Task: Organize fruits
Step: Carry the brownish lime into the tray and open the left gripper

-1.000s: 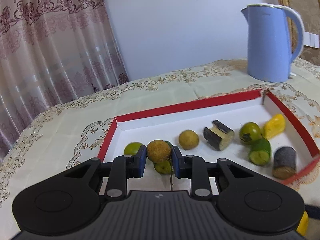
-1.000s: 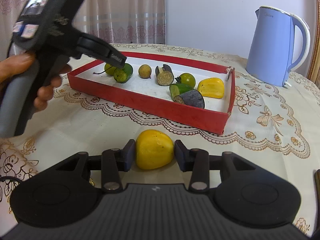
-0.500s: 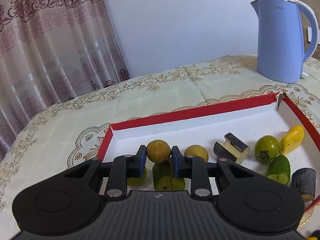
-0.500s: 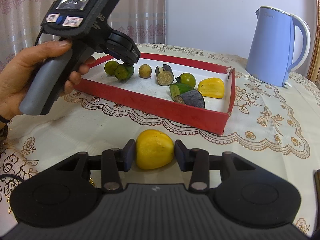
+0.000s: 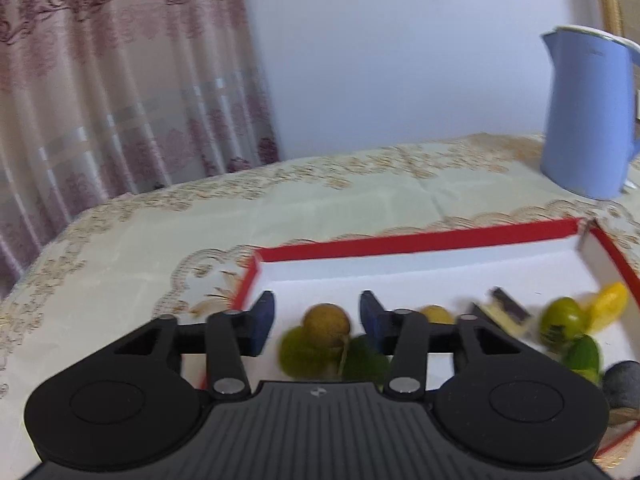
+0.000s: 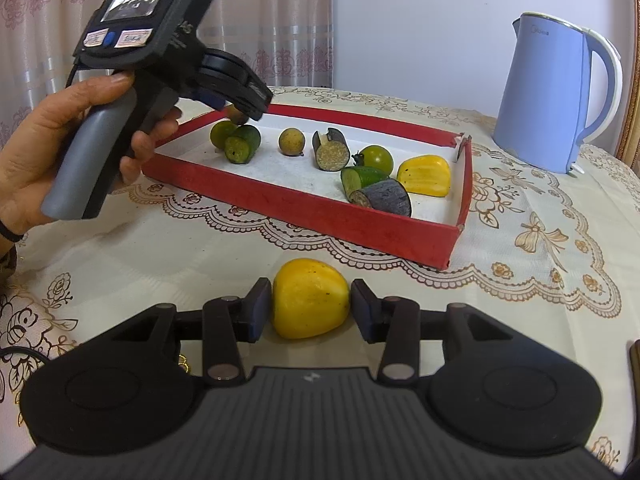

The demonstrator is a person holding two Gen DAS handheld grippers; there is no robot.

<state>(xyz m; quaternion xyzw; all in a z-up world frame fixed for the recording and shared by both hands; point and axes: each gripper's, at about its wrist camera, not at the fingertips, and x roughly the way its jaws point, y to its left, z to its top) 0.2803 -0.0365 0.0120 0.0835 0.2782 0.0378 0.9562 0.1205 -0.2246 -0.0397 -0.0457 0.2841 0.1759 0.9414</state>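
A red tray with a white floor (image 6: pixel 304 208) (image 5: pixel 420 240) holds several fruits. My left gripper (image 5: pixel 317 318) is open over the tray's left end; a brown round fruit (image 5: pixel 326 325) sits free between its fingers, above a green lime (image 5: pixel 300 354) and a cucumber piece (image 5: pixel 366 360). In the right wrist view the left gripper (image 6: pixel 248 110) hangs over that lime (image 6: pixel 220 134) and cucumber piece (image 6: pixel 242 145). My right gripper (image 6: pixel 308 308) brackets a yellow fruit (image 6: pixel 310 298) on the tablecloth before the tray; narrow gaps show beside the fingers.
The tray also holds a second brown fruit (image 6: pixel 292 142), an eggplant piece (image 6: pixel 330 150), a green tomato (image 6: pixel 378 158), a cucumber piece (image 6: pixel 362 178), a dark eggplant piece (image 6: pixel 386 198) and a yellow fruit (image 6: pixel 426 174). A blue kettle (image 6: pixel 552 100) stands at the back right.
My left gripper has opened and let go of the brown fruit, which has dropped to the lime and cucumber piece. The left view has tilted up. My right gripper has not moved.
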